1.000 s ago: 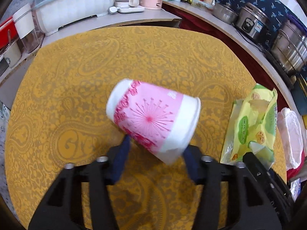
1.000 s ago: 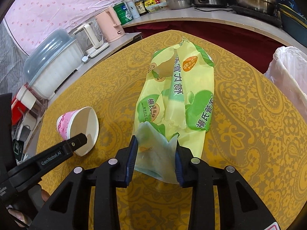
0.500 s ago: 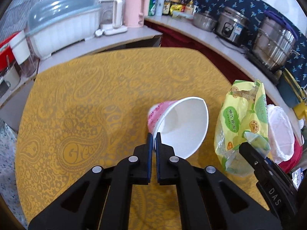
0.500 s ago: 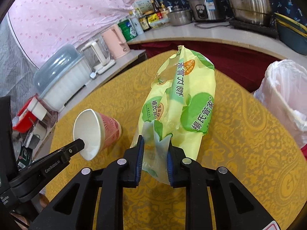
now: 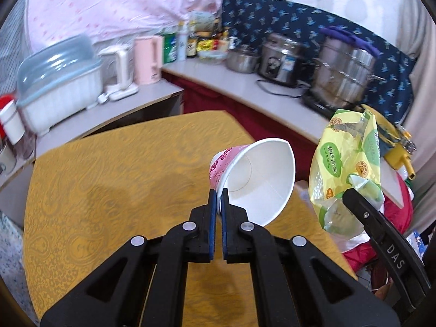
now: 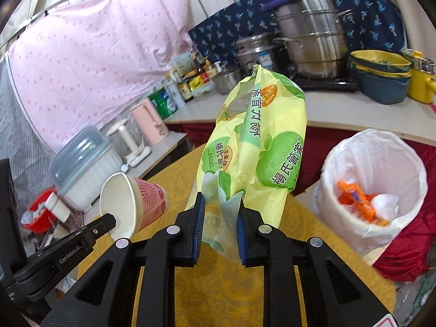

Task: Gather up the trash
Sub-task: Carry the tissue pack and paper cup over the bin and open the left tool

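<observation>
My left gripper is shut on the rim of a pink and white paper cup and holds it squashed above the yellow table. The cup also shows in the right wrist view. My right gripper is shut on the lower end of a yellow-green plastic wrapper, which hangs lifted off the table; it also shows in the left wrist view. A bin lined with a white bag stands to the right beyond the table edge, with orange and white trash inside.
A counter behind the table carries a lidded white container, a pink kettle, bottles, a rice cooker and steel pots. Yellow and blue bowls sit at the right. Red cloth lies by the bin.
Both grippers have risen from the table with their loads. The left closed on the cup's rim and lifted it; the right raised the wrapper upright. The bin has come into view.
</observation>
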Motion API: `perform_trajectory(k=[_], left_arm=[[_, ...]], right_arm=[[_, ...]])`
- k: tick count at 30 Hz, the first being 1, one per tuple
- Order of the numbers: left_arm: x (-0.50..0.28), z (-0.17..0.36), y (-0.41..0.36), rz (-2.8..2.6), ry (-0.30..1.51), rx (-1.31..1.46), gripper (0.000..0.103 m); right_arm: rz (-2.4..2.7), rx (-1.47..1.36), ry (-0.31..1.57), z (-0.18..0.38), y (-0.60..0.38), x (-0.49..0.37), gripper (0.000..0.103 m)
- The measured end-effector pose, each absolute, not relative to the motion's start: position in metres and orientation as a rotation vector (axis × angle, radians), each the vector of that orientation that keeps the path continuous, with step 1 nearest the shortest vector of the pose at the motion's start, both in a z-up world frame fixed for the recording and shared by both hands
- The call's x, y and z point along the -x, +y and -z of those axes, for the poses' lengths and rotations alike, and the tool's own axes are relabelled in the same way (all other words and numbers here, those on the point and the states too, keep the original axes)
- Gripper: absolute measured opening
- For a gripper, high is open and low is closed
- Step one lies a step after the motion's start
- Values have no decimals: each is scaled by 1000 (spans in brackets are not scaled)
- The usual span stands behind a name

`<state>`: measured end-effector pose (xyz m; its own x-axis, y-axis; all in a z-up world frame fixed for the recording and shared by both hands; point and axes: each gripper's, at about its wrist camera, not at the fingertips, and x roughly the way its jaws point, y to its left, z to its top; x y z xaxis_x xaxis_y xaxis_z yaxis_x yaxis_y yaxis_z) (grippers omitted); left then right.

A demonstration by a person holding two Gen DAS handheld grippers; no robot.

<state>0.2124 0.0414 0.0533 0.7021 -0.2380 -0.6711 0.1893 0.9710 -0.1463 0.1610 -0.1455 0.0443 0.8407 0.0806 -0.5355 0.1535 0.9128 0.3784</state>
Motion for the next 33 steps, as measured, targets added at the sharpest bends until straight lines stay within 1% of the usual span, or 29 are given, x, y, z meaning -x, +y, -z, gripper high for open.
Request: perform_trajectory(k=[8,16,26,33], left_arm=[[-205,-77,-34,347,723,33,3],[-198,-81,-105,451,722,-7,3],[-196,-57,-192,579,780,-69,3],[-209,-34,-238,649,849,-91,4]], right_arm=[[126,-441,506,-63,-210,-134,20],[228,-478,471,-63,-277,-108,20],[347,-527,464,-44,-342,-86,20],[395,-556,483,-24,-368,-82,20]])
